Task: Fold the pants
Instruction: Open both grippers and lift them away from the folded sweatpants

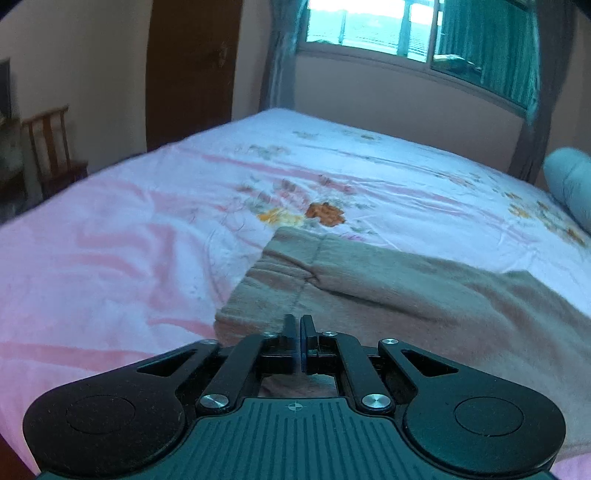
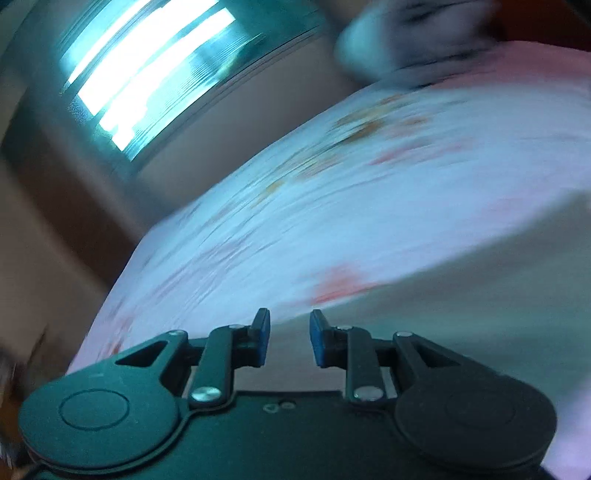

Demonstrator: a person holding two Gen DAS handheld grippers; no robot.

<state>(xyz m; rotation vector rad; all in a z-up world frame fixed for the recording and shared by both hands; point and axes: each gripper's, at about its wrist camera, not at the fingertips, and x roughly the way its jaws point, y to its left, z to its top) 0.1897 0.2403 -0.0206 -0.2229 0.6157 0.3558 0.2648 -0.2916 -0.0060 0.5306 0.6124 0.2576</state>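
Note:
Beige-brown pants (image 1: 388, 291) lie spread on the pink floral bed sheet (image 1: 129, 236), running from the middle to the lower right of the left wrist view. My left gripper (image 1: 298, 325) is shut, its tips just over the near edge of the pants; whether cloth is pinched between them is not visible. My right gripper (image 2: 289, 325) is open and empty, above the bed. The right wrist view is blurred by motion; a pale greenish-grey cloth area (image 2: 461, 314) at its lower right may be the pants.
The bed sheet also fills the right wrist view (image 2: 332, 206). A light blue pillow (image 1: 570, 181) lies at the bed's right edge. A wooden chair (image 1: 51, 147) and a brown door (image 1: 192, 66) stand at the left. A curtained window (image 1: 406, 29) is beyond the bed.

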